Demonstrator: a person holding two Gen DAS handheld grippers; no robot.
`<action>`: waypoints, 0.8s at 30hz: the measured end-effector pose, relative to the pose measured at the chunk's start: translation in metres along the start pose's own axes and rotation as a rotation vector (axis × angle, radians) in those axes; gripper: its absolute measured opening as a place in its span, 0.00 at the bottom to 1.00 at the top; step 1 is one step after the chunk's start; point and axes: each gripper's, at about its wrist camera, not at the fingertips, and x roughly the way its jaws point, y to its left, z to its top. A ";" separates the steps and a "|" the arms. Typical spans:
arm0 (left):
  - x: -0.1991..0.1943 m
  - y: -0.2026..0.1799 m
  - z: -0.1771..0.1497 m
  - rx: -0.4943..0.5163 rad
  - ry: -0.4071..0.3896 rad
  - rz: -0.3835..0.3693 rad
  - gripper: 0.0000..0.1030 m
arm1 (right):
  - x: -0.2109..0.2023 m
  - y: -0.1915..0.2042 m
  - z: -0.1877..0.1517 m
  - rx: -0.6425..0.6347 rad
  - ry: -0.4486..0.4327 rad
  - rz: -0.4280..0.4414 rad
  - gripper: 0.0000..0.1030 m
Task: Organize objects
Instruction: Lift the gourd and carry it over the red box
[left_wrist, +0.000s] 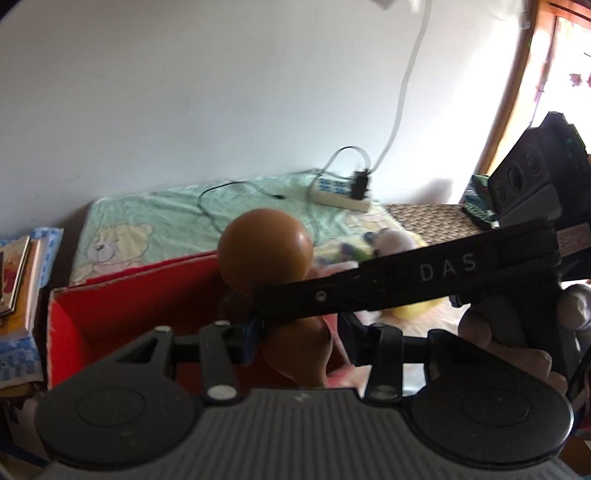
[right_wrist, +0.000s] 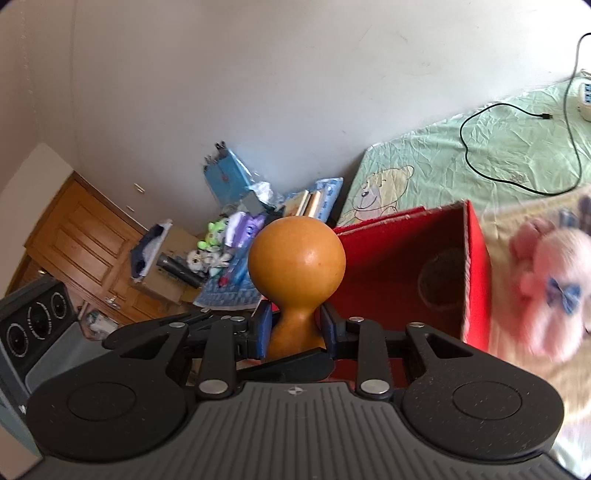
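Gourd (right_wrist: 296, 254), orange-brown and glossy, sits upright in the right claw (right_wrist: 295, 328), whose blue pads (right_wrist: 263, 325) are clamped on its narrow waist, bulb above, just beside the open red box (right_wrist: 476, 273) on the bed (right_wrist: 498, 158). From the left wrist view the left claw (left_wrist: 299, 338) stands apart around the lower bulb, apparently not gripping. Hard, smooth and probably light and hollow, it could slip or crack; the waist looks the safest hold. A pink plush toy (right_wrist: 554, 291) lies near the box.

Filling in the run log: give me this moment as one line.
right gripper: shut on gourd neck | left gripper: open around gourd's lower part | red box: open, beside | on bed
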 end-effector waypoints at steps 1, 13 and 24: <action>0.006 0.010 0.001 -0.006 0.009 0.004 0.44 | 0.010 0.000 0.003 -0.006 0.010 -0.013 0.30; 0.097 0.092 -0.013 -0.118 0.219 -0.015 0.43 | 0.109 -0.030 0.013 0.029 0.144 -0.180 0.30; 0.134 0.101 -0.024 -0.141 0.406 0.002 0.50 | 0.150 -0.047 0.005 0.030 0.261 -0.305 0.30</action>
